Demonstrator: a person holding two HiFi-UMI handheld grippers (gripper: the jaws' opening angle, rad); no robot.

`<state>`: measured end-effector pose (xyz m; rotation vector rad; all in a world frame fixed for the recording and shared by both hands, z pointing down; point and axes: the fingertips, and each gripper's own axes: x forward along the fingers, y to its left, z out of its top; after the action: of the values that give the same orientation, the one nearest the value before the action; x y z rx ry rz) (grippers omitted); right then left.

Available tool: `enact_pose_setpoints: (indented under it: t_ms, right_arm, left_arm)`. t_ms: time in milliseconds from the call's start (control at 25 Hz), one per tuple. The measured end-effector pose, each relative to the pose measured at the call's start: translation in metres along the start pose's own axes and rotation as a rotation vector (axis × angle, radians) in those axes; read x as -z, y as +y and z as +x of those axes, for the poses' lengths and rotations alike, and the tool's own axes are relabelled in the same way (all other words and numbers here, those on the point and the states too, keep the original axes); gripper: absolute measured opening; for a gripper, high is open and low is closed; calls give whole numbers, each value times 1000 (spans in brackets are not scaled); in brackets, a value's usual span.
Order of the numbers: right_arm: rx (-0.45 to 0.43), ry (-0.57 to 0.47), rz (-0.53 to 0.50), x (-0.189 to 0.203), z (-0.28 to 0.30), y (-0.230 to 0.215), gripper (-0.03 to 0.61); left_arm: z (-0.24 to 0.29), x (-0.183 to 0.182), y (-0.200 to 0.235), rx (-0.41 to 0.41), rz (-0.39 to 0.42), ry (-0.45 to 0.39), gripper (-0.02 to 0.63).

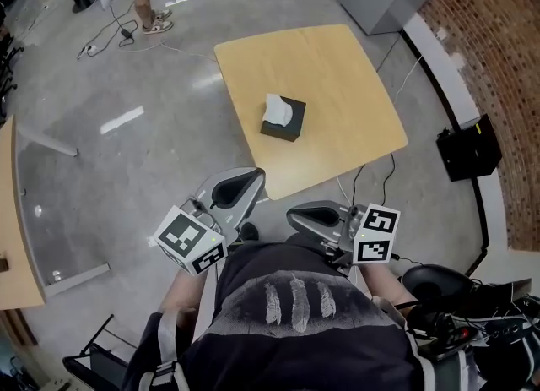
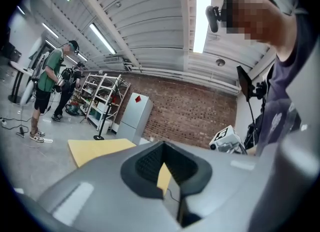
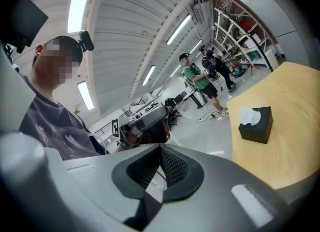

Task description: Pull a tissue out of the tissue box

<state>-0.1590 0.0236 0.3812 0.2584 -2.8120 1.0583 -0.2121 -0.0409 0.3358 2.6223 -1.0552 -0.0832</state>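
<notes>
**Tissue box on table, tools empty**

Black tissue box [image 1: 285, 123] with a white tissue [image 1: 276, 110] standing from its top, mid-table [image 1: 337, 60]. Held off the table's near edge, the left tool [image 1: 251, 180] and right tool [image 1: 297, 212] — jaws closed, gripping nothing.

We find the black cardboard tissue box [image 1: 283, 121] standing alone on the light wooden square table [image 1: 346, 85]; bare wood surrounds it, and open air lies above the near edge.
</notes>
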Motion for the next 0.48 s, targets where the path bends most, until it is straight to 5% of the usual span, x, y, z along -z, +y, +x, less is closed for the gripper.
enact_pose_setpoints:
  t_ms: [320, 480]
  right_arm:
    - [7, -36, 38, -11, 1, -23, -2]
    - [-22, -67, 62, -22, -11, -44, -2]
  left_arm:
    - [23, 4, 13, 11, -9, 53, 3]
    - [42, 7, 24, -54, 15, 85, 3]
